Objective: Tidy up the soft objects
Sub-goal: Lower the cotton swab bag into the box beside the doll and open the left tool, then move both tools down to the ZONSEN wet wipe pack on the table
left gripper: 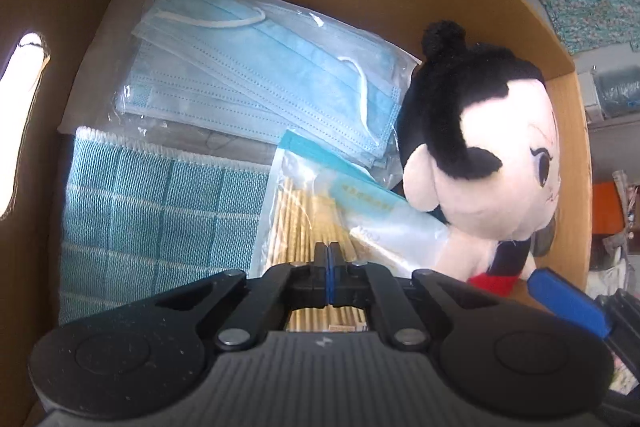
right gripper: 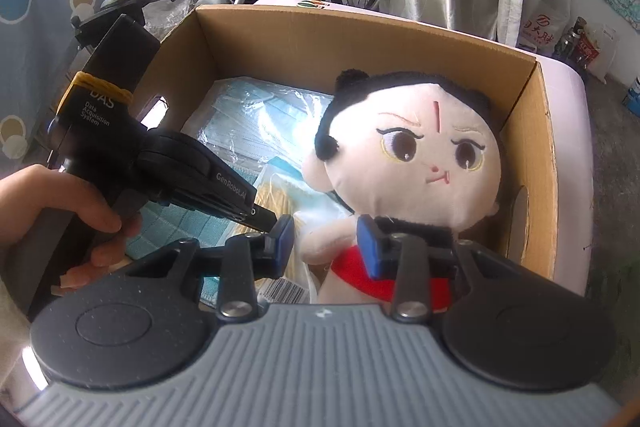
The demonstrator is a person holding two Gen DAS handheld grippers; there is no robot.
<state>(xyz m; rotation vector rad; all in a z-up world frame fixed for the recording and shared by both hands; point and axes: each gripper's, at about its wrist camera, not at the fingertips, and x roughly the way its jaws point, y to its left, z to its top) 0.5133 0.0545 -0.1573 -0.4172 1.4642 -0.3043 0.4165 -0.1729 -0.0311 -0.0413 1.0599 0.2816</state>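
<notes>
Cardboard box (right gripper: 532, 131) holds the plush doll (right gripper: 416, 163) upright at its right side, beside a pack of blue masks (left gripper: 264, 67), a teal cloth (left gripper: 156, 211) and a bag of wooden sticks (left gripper: 308, 223). Right gripper (right gripper: 328, 247) stands released, jaws apart just before the doll's red collar, pads not pressing it. Left gripper (left gripper: 328, 259) is clenched empty over the stick bag, leftward of the doll. Judgement: the right gripper is nearer the doll.

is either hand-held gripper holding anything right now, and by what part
Nothing is held. The left hand-held gripper is shut empty above the clear packet of wooden sticks; the right hand-held gripper stands open before the black-haired plush doll.
</notes>
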